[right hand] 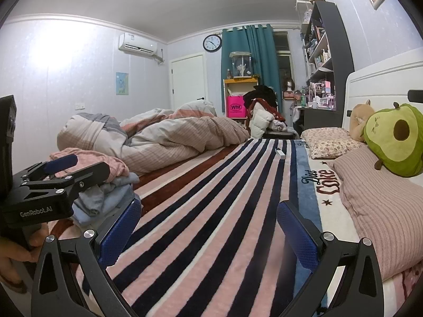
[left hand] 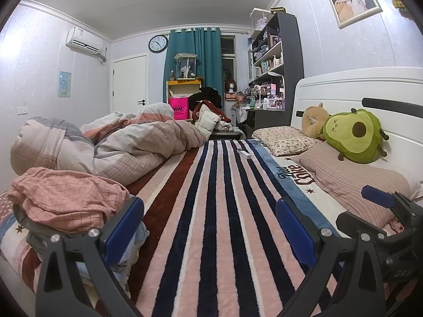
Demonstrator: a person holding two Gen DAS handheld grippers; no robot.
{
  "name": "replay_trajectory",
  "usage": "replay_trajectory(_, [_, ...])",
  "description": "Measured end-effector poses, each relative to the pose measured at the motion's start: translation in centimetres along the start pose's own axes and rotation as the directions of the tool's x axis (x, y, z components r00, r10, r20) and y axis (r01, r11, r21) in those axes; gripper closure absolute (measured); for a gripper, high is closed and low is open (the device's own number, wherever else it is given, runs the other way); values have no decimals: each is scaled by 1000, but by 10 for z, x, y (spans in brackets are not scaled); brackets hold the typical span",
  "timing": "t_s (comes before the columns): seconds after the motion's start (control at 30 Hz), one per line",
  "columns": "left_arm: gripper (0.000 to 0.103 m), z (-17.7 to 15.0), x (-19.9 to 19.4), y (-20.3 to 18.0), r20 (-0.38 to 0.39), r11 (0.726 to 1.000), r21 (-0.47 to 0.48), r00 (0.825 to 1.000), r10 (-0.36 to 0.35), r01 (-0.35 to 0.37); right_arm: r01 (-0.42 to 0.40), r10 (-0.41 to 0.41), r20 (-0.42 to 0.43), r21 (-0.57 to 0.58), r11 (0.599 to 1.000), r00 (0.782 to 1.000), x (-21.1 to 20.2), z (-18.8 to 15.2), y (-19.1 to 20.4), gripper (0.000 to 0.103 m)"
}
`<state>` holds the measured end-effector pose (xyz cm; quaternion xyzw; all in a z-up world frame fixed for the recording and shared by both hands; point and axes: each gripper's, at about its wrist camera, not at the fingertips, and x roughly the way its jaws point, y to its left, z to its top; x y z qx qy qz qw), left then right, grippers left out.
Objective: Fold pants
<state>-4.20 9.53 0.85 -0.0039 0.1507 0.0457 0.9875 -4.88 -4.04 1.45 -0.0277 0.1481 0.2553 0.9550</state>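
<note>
Both grippers are hovering low over the bed, fingers spread wide and gripping nothing: the left gripper (left hand: 210, 228) and the right gripper (right hand: 208, 231) are sitting side by side, each facing down the striped blanket (left hand: 211, 211). Ahead and to the left of both, a rumpled duvet (left hand: 105, 145) is lying in a big heap. To the right, two pillows (left hand: 351, 182) are resting along the headboard, with a green avocado plush (left hand: 354, 134) sitting on top. Just left of the left gripper's left finger, a pile of clothes (left hand: 66, 203) is sitting crumpled on the blanket; a pink checked garment is lying on top, with pale blue and grey cloth bunched beneath. Which piece is the pants cannot be told; nothing in the pile is folded. Far ahead, a small white box (left hand: 244, 153) is lying on the stripes.
</note>
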Motion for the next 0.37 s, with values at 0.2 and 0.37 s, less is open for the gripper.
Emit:
replay_trajectory(0.2, [4,0,0,0,0,1000,0,1000,0,0,-2,2,-1,1,1000,1000,0,0,-2,1])
replay_trajectory(0.37, [4,0,0,-1,-6,1000,8,1000,-3,3,-3,3,0,2,1000,1000,0,-1,-3,1])
